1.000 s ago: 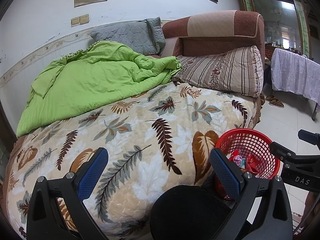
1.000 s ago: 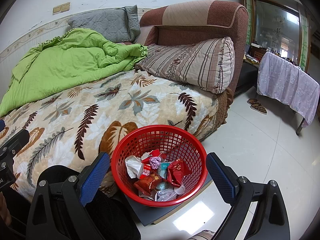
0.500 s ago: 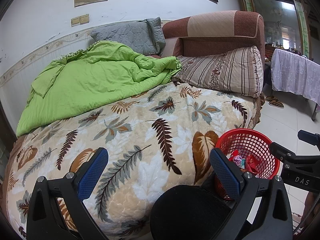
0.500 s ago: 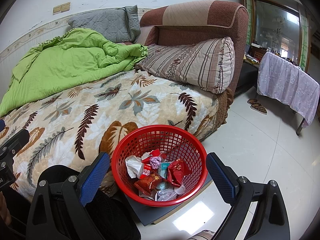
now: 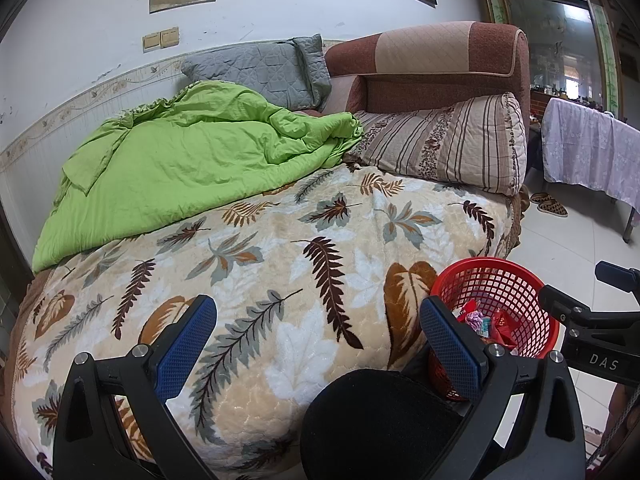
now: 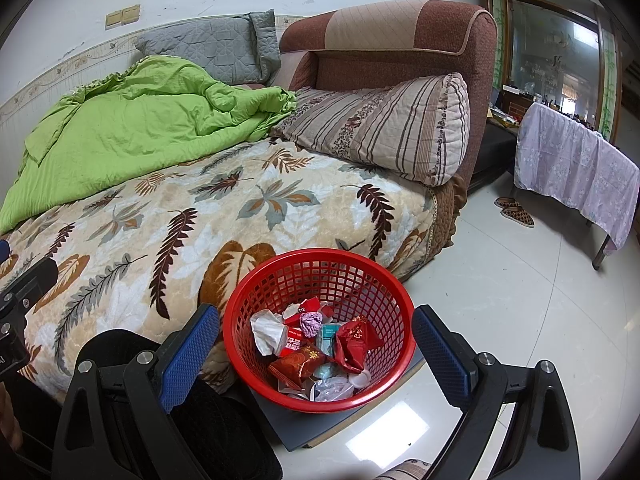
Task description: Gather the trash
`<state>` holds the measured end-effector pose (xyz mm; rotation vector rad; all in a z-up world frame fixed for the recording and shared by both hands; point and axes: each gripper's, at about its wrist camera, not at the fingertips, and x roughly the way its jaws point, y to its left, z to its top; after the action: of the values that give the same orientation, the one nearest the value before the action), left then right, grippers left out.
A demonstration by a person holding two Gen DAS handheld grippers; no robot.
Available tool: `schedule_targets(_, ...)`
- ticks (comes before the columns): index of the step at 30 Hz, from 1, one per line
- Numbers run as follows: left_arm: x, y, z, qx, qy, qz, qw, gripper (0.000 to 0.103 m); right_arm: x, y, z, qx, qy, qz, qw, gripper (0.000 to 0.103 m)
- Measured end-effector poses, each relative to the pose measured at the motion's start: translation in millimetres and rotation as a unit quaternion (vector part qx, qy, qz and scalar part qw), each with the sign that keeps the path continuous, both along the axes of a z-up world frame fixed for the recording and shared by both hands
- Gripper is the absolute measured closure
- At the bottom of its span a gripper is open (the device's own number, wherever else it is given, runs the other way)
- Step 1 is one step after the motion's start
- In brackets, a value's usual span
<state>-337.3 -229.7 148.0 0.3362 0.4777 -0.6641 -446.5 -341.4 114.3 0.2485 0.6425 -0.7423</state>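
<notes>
Left wrist view: the left gripper (image 5: pixel 318 344) hangs over the foot of the bed (image 5: pixel 280 264), its blue-padded fingers (image 5: pixel 184 346) spread wide with nothing between them. Under it lies a leaf-print blanket (image 5: pixel 248 292). At far left a green quilt (image 5: pixel 180 164) is bunched against the wall, with a grey pillow (image 5: pixel 260 68) behind it and a striped pillow (image 5: pixel 448 144) further right, leaning on the brown headboard (image 5: pixel 440 60). A black rounded shape (image 5: pixel 380 424) fills the bottom edge. Right of the bed, the red basket (image 5: pixel 504 300) sits low beside the mattress, partly hidden by the right finger. The right gripper's black frame pokes in at the far right edge.

Right wrist view: part of the left gripper shows at the left edge. The right gripper (image 6: pixel 316 354) is also spread and empty, its fingers (image 6: pixel 440 362) flanking the basket (image 6: pixel 320 276) without touching it. The basket rests on a grey board (image 6: pixel 320 428) on the tiled floor (image 6: pixel 500 300), just beside the bed. Inside lies the trash (image 6: pixel 316 352): crumpled white paper, red wrappers, a purple wad, a teal packet and clear plastic. Further right, slippers (image 6: pixel 516 210) sit near a table draped in pale floral cloth (image 6: pixel 576 160).
</notes>
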Motion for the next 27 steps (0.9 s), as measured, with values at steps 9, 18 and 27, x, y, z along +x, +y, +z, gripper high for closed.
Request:
schedule_targets(9, 0.3, 0.9, 0.7, -0.001, 0.0, 0.001, 1.0, 0.002, 0.8, 1.4, -0.1, -0.002, 0.0, 0.002, 1.0, 0.004)
schedule_targets(18, 1.4, 2.7, 1.2, -0.004, 0.002, 0.003, 1.0, 0.002, 5.8, 8.2, -0.4, -0.005, 0.004, 0.007, 1.0, 0.004)
schedule_targets(27, 5.0, 7.4, -3.3, -0.009, 0.011, 0.024, 0.9996, 0.002, 21.8, 11.2, 0.3, -0.005, 0.009, 0.023, 1.0, 0.004)
